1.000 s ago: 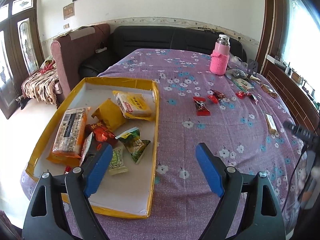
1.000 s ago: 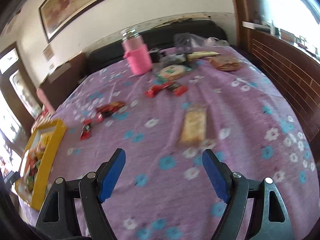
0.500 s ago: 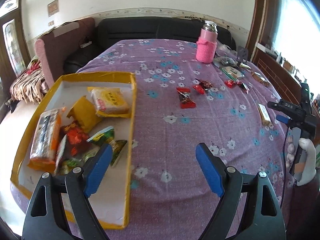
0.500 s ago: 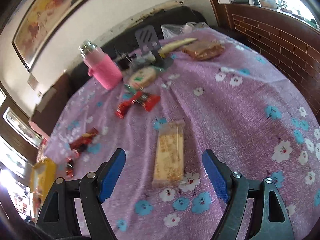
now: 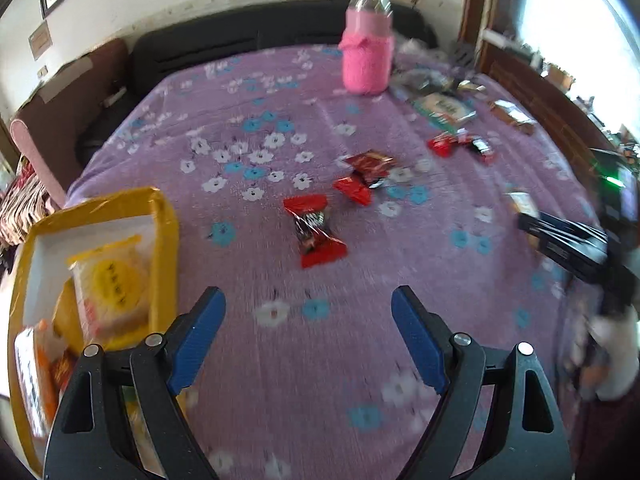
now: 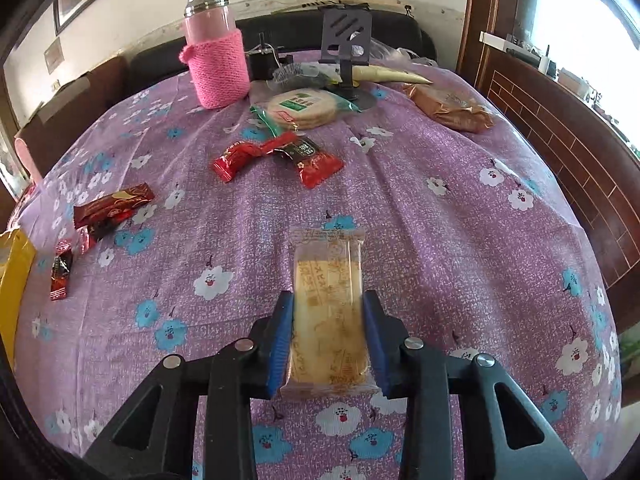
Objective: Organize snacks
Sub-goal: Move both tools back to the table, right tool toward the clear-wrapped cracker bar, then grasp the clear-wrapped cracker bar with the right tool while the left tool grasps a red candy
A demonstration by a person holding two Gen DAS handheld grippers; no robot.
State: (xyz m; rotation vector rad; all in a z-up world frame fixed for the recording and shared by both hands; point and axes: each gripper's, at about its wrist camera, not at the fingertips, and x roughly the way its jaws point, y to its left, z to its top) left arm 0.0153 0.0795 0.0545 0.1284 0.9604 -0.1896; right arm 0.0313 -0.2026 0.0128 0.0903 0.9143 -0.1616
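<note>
My right gripper (image 6: 329,300) is shut on a long yellow cracker pack (image 6: 327,308) that lies on the purple flowered cloth (image 6: 460,208). My left gripper (image 5: 308,300) is open and empty, low over the cloth, just right of the yellow tray (image 5: 162,216). The tray holds several snack packs, among them a yellow round-cake pack (image 5: 110,284). A red candy (image 5: 314,230) lies on the cloth ahead of the left gripper. More red candies (image 5: 366,172) lie further back. In the left wrist view the right gripper (image 5: 532,226) shows at the far right.
A pink knit-covered bottle (image 6: 216,60) stands at the back. Near it are a round green-labelled cracker pack (image 6: 302,108), a brown pack (image 6: 452,110), a phone stand (image 6: 346,36) and red candies (image 6: 276,156). Dark red candies (image 6: 110,210) lie at the left. A sofa stands behind.
My right gripper moved forward and down and shut on the yellow cracker pack. My left gripper swung right, away from the tray, toward the red candies.
</note>
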